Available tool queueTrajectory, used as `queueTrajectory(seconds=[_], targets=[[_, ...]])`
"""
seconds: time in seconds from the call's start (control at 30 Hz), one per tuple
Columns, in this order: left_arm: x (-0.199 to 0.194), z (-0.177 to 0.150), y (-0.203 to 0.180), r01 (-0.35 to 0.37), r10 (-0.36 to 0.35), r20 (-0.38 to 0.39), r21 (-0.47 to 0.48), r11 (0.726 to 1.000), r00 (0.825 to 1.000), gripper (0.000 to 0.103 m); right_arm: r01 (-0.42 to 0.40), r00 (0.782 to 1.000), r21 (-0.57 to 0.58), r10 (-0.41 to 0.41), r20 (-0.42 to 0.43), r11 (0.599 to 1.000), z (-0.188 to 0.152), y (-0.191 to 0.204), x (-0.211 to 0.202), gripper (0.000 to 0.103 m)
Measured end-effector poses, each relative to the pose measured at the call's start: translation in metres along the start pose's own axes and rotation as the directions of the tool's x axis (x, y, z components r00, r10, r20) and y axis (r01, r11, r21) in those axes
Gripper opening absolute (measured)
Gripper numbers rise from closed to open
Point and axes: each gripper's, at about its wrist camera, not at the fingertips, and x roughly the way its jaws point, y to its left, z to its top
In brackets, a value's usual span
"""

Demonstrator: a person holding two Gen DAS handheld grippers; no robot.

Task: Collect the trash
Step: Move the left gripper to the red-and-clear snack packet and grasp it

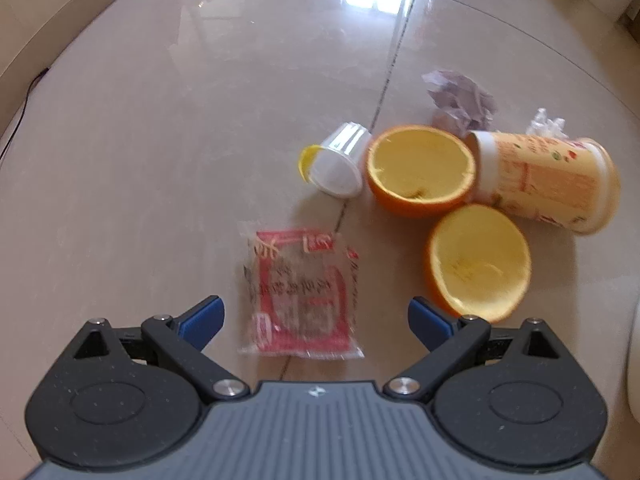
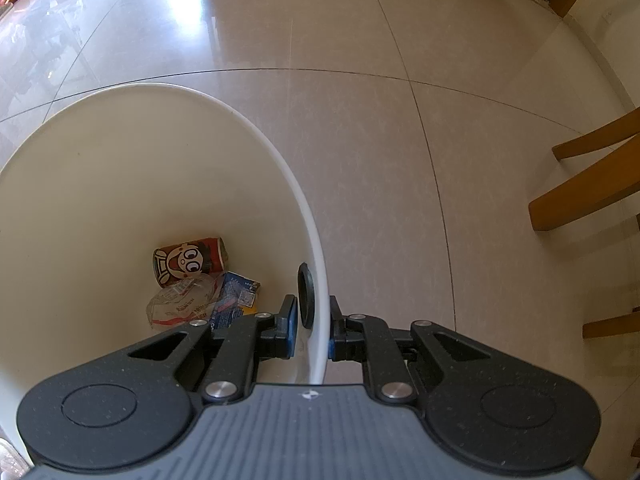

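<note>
My left gripper [image 1: 316, 320] stands open just above the floor, with a red and clear plastic wrapper [image 1: 300, 292] lying between its blue fingertips. Beyond it lie a small white plastic cup [image 1: 338, 164] on its side, two hollow orange peel halves [image 1: 420, 168] [image 1: 480, 264], a yellow paper cup [image 1: 548, 180] on its side and crumpled paper [image 1: 460, 100]. My right gripper [image 2: 312, 328] is shut on the rim of a white trash bin [image 2: 316, 240]. Inside the bin lie a red can [image 2: 190, 258], a clear wrapper [image 2: 180, 308] and a blue packet [image 2: 236, 300].
Glossy beige floor tiles [image 1: 200, 120] stretch around the trash. A crumpled clear plastic piece [image 1: 548, 122] sits behind the yellow cup. Wooden chair legs [image 2: 592, 184] stand at the right of the bin. A pale wall base [image 1: 48, 20] runs along the far left.
</note>
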Motion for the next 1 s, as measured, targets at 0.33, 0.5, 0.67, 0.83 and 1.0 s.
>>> queueTrajectory(seconds=[0.33,0.5,0.67,0.83,1.0], targets=[[0.021,0.000,0.004,-0.028,0.028,-0.006,0.005,1.000,1.000,0.087,-0.009,1.000,0.009,0.009,-0.016,1.000,0.002,-0.002,0.001,0.017],[0.025,0.003,0.006,-0.033,0.033,-0.004,-0.018,0.999,0.999,0.085,-0.012,0.999,0.020,0.012,-0.035,1.000,0.004,-0.003,0.002,0.016],[0.027,0.001,0.007,-0.042,0.042,-0.010,-0.023,0.999,0.999,0.078,-0.010,0.999,0.022,0.010,-0.037,1.000,0.004,-0.002,0.003,0.016],[0.024,0.003,0.006,-0.042,0.043,0.002,-0.037,0.998,0.999,0.073,-0.009,0.999,0.026,0.010,-0.042,1.000,0.005,-0.003,0.002,0.016],[0.025,0.002,0.011,-0.035,0.036,0.010,-0.058,0.998,0.999,0.061,0.014,0.999,0.016,-0.013,-0.042,1.000,0.004,0.002,0.004,0.016]])
